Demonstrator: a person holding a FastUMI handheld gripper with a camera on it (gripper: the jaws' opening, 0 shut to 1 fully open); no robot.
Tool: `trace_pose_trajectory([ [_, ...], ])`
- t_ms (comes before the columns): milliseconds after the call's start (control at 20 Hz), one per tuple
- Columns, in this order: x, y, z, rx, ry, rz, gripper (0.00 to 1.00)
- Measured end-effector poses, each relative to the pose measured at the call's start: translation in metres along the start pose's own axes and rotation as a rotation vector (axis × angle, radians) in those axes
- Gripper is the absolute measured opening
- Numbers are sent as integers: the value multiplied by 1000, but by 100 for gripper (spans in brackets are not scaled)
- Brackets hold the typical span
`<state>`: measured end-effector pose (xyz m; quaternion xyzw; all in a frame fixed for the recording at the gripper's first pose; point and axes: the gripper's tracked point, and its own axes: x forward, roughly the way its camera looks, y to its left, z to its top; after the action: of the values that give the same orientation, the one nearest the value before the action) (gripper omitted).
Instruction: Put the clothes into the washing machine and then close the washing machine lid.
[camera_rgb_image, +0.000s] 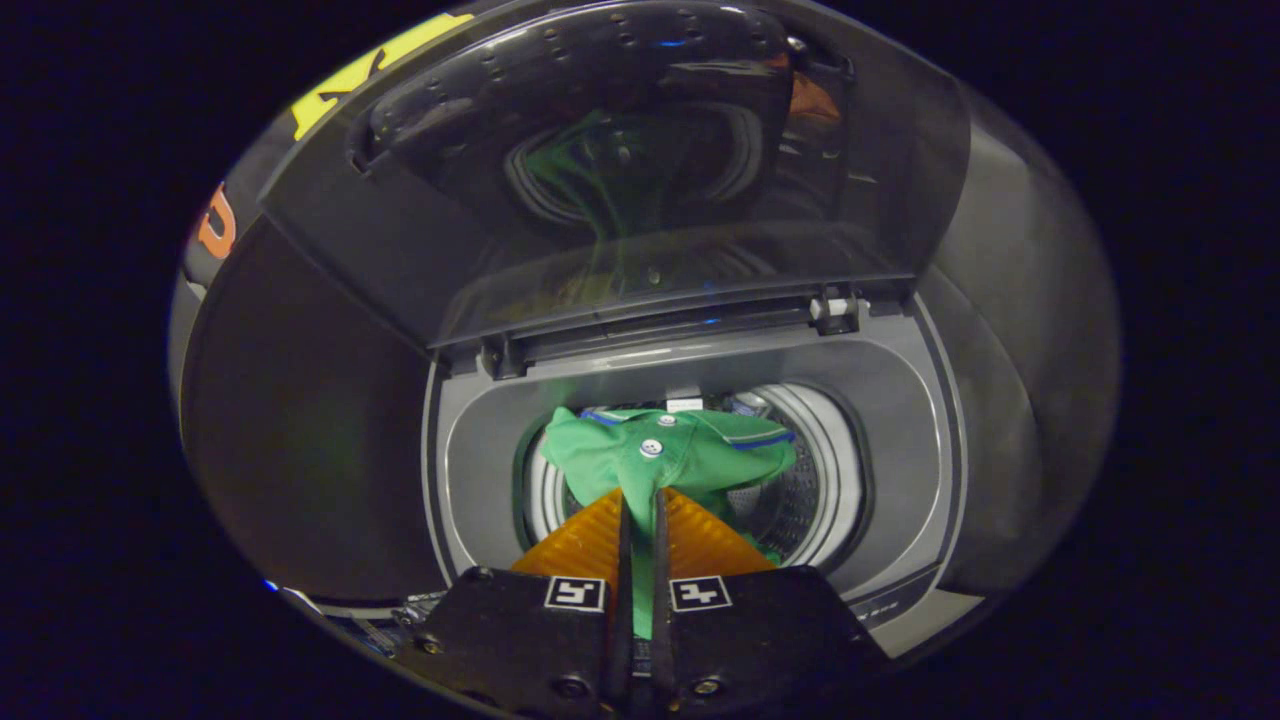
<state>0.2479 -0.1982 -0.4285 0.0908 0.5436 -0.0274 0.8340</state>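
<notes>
Shirt, green with white buttons and a blue-trimmed collar, hangs from our gripper: both orange fingers are pressed together on a fold of the cloth, with a thin strip of green showing down the slit between them. Just ahead of the fingertips the bunched collar end bulges out, held over the mouth of the drum. We cannot tell whether any of it touches the drum's rim or wall; it looks to be hanging free above the opening. Around the drum runs the grey top of the washer, and beyond it the lid stands raised on its hinges, its dark glass giving back a dim green reflection of the shirt. We judge the loading step to be in hand, with the cloth not yet released. Next move, as we read it: lower the shirt further into the drum, part the fingers so it drops clear, check nothing drapes over the rim, then reach up behind the lid and swing it down.
</notes>
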Motion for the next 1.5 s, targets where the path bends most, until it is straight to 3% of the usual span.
trace_pose_trajectory([
  [200, -4, 1, 3, -44, -42, -3, 11],
  [350, -22, 5, 7, -108, -89, -8, 33],
  [600, -74, 15, 38, -111, -220, 9, 52],
  [650, -87, 16, 48, -115, -254, 12, 64],
  [750, -113, 21, 72, -132, -325, 17, 67],
  [850, -137, 25, 99, -161, -407, 9, 77],
  [1150, -191, 52, 175, -233, -619, 10, 78],
  [1500, -199, 82, 253, -355, -838, -8, 78],
])
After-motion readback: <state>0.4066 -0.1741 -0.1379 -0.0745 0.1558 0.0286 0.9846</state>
